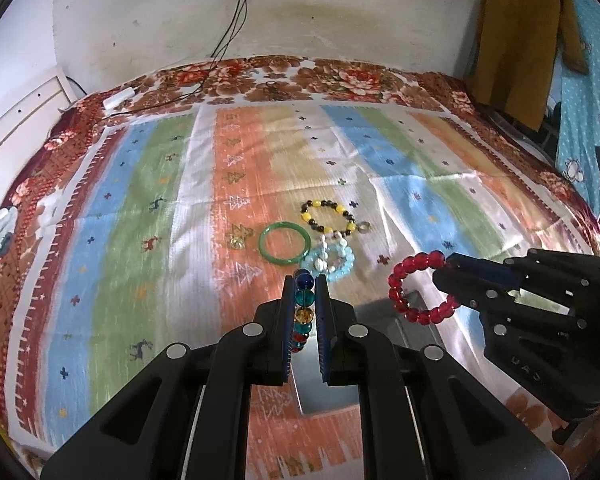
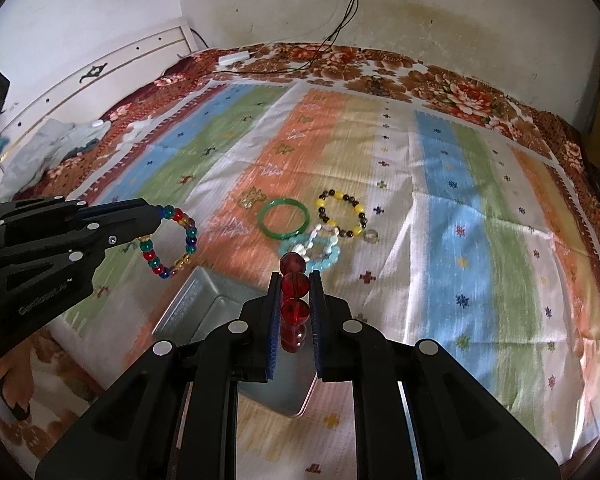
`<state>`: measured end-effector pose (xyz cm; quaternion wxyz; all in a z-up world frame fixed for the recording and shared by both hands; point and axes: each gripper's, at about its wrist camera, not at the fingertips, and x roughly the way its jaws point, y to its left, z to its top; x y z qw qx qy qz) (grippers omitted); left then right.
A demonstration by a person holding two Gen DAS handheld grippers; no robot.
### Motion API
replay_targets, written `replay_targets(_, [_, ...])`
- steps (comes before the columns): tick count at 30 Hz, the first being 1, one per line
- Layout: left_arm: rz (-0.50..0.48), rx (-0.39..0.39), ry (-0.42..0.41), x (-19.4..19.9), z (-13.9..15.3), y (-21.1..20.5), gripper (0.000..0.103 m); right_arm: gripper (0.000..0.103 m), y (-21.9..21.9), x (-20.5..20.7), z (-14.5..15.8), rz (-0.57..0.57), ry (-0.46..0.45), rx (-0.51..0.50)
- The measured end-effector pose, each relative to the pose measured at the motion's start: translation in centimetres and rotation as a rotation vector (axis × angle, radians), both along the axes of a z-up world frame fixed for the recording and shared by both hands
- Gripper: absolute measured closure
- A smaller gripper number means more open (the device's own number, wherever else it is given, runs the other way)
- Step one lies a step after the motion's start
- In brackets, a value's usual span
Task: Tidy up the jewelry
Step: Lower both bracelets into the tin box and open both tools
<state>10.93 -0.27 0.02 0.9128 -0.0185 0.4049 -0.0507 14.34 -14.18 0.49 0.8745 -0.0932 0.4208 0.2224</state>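
1. Your left gripper (image 1: 304,280) sits at the lower centre of its own wrist view, fingers closed on the multicoloured glass-bead bracelet (image 2: 170,242). In the right wrist view the loop hangs off the fingertips at centre left, its opening facing the camera.
2. Your right gripper (image 2: 296,280) is at the lower centre of its own view, fingers pinched on the red glass-bead bracelet (image 1: 420,288). Its beads run in a line up between the fingers. In the left wrist view the ring stands open toward the camera at right of centre.
3. Both held bracelets hang above the open grey metal tin (image 2: 204,308), which lies on the striped, patterned cloth (image 1: 140,200) below the fingertips.
4. Beyond the tin, near frame centre, lie the green smooth bangle (image 1: 285,245), the pale blue bead bracelet (image 1: 336,266) with a white bead strand (image 1: 332,246) across it, and the yellow-and-black bead bracelet (image 1: 332,216) with a small metal ring (image 1: 364,227) at its right edge.
5. The cloth lies bare to the left and right of that cluster. A floral bedspread (image 1: 340,80) borders the cloth at the top, and the white wall (image 1: 340,8) stands behind it.
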Motion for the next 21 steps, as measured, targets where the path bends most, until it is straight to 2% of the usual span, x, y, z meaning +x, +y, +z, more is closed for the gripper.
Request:
replay_targets(10, [-0.012,-0.012,0.025,-1.0,-1.0,-0.5,0.093,0.088,0.2,-1.0,-0.9,0.008,0.035,0.019])
replay_targets(11, [-0.007,-0.009,0.026,-1.0,-1.0,-0.5,0.09,0.081,0.1,-0.9,-0.9,0.001,0.034,0.023])
replay_targets(12, [-0.003,-0.003,0.029,-0.9,-1.1,-0.4,0.086,0.062,-0.1,-0.9,-0.8,-0.014,0.024,0.022])
replay_targets(13, [0.001,-0.001,0.027,-0.9,-1.1,-0.4,0.077,0.055,-0.3,-0.8,-0.6,-0.028,0.008,0.02])
replay_targets(14, [0.013,0.003,0.024,-0.8,-1.1,-0.2,0.069,0.053,-0.5,-0.7,-0.5,-0.035,-0.001,0.021])
replay_targets(17, [0.051,0.023,0.018,-0.6,-1.0,0.6,0.058,0.053,-0.9,-0.3,-0.4,-0.058,-0.016,0.016])
replay_targets(21, [0.093,0.04,0.013,0.0,-0.9,2.0,0.052,0.053,-1.3,0.3,-0.6,-0.073,-0.011,0.012])
